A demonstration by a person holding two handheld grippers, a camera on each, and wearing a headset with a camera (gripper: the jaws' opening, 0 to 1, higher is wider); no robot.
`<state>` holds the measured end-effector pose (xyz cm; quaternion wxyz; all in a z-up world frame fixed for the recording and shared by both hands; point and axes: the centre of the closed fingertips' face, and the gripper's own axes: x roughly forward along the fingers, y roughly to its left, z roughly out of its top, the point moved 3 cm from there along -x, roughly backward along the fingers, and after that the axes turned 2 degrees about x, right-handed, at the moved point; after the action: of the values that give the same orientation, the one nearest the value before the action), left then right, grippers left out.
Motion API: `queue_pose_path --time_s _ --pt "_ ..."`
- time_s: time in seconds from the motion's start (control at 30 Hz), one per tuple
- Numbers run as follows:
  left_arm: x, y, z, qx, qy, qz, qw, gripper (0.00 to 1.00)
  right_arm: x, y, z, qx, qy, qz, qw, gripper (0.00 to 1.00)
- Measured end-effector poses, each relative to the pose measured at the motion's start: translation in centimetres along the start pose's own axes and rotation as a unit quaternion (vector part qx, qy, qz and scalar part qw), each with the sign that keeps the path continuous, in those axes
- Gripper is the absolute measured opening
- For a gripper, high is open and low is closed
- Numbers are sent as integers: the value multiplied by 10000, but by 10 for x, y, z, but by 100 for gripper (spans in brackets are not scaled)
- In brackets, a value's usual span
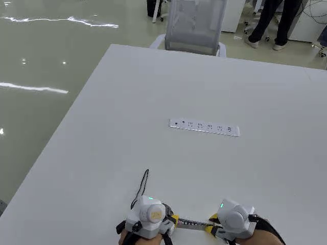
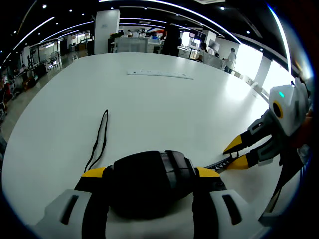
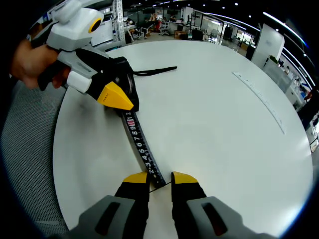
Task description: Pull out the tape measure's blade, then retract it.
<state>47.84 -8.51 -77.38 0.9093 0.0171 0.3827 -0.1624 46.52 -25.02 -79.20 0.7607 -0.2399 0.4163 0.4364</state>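
Down at the near edge of the white tabletop (image 1: 153,102), the black round-bodied tape measure (image 2: 144,191) is clamped by its case between the yellow-tipped jaws of the left gripper (image 2: 149,173), one tip pressed against each flank. From the case a dark steel blade (image 3: 141,139) printed with white numerals (single digits up to 9 can be read in the right gripper view) runs low along the table to the right gripper (image 3: 160,179). That gripper's two yellow tips are pinched onto the blade's free end. Only a short stretch of blade is out, just bridging the gap between the two grippers, which the head view shows side by side with a hand behind each. Whether the case rests on the table or is held just above it cannot be told. A thin black cord loop (image 2: 99,139) lies on the table just beyond the case, stretched away from the person. Farther out, near the table's middle and well apart from the grippers, lies a long white power strip (image 1: 204,127) with a row of sockets (set at a slight angle to the table's edges). Past the far edge stands a grey mesh-backed office chair (image 1: 196,23) on a glossy pale green floor (image 1: 51,56). The dark-trousered legs of a standing person (image 1: 271,20) show at the upper right.
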Motion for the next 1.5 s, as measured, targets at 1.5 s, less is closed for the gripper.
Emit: queue_pose_path --time_s 1.5 --pt "1 1 -1 21 30 -28 10000 66 10 12 19 13 -102 42 9999 16"
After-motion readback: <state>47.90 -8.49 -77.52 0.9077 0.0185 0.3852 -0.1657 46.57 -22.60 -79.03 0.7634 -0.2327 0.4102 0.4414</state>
